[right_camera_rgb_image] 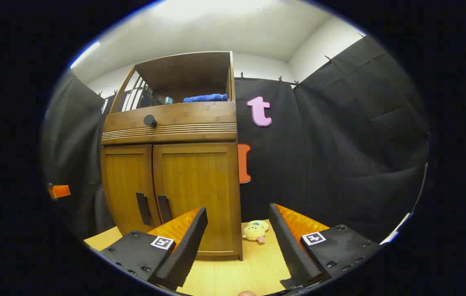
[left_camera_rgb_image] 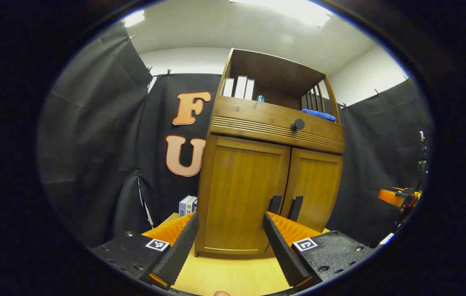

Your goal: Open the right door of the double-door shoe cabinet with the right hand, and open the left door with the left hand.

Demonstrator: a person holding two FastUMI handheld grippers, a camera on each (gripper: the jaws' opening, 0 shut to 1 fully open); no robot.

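The wooden shoe cabinet (left_camera_rgb_image: 274, 135) stands on a light wooden surface with both doors closed. In the left gripper view, the left door (left_camera_rgb_image: 241, 189) fills the space ahead of my left gripper (left_camera_rgb_image: 231, 224), which is open and a little short of the door; the two dark handles (left_camera_rgb_image: 285, 206) sit at the centre seam, just above its right finger. In the right gripper view, the right door (right_camera_rgb_image: 196, 185) and its handle (right_camera_rgb_image: 164, 208) lie ahead-left of my right gripper (right_camera_rgb_image: 238, 220), which is open and holds nothing, pointing past the cabinet's right edge.
A drawer with a round dark knob (left_camera_rgb_image: 297, 124) runs above the doors. The open shelf holds books (left_camera_rgb_image: 239, 87) and a blue cloth (right_camera_rgb_image: 206, 98). A small plush toy (right_camera_rgb_image: 255, 231) lies right of the cabinet; boxes (left_camera_rgb_image: 187, 204) stand to its left. Black cloth walls surround the booth.
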